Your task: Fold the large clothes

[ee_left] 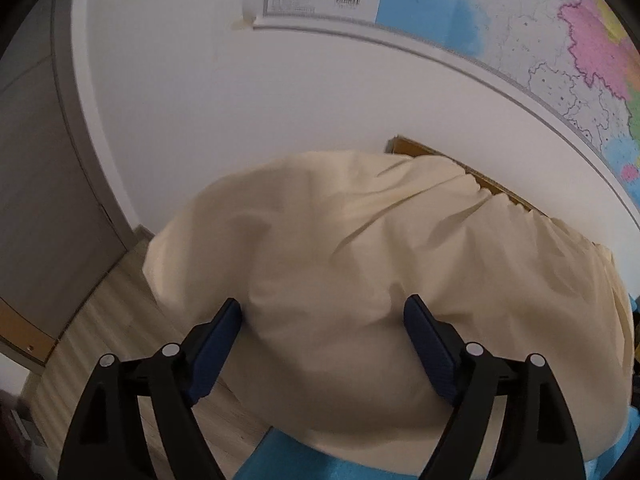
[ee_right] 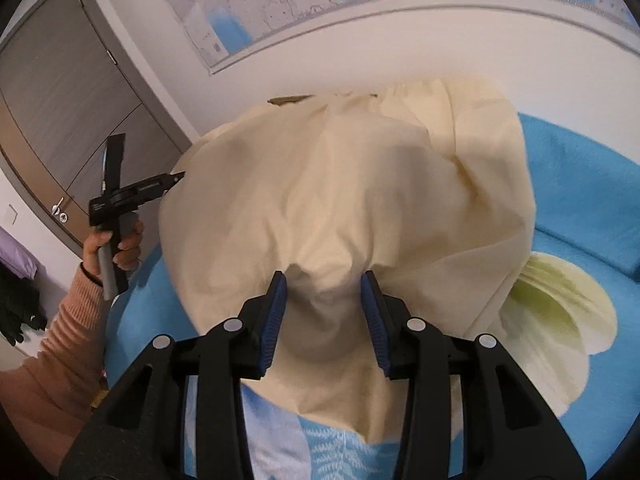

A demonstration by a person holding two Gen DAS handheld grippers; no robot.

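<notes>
A large cream garment [ee_left: 360, 240] lies heaped on a blue bedsheet [ee_right: 580, 184]. My left gripper [ee_left: 322, 304] hovers open over its near-left part, jaws spread wide, and the fabric passes under them without being pinched. The right gripper [ee_right: 323, 278] is shut on a bunched fold of the cream garment [ee_right: 340, 184]; creases run from the pads out into the cloth. At the left of the right wrist view, a hand [ee_right: 116, 248] in an orange sleeve holds the left gripper by the garment's left edge.
The sheet carries a big white-and-green flower print [ee_right: 560, 312] to the right of the garment. A wall map [ee_left: 520, 20] hangs above the bed's far side. A grey door [ee_right: 60, 92] and wooden floor [ee_left: 108, 320] lie to the left.
</notes>
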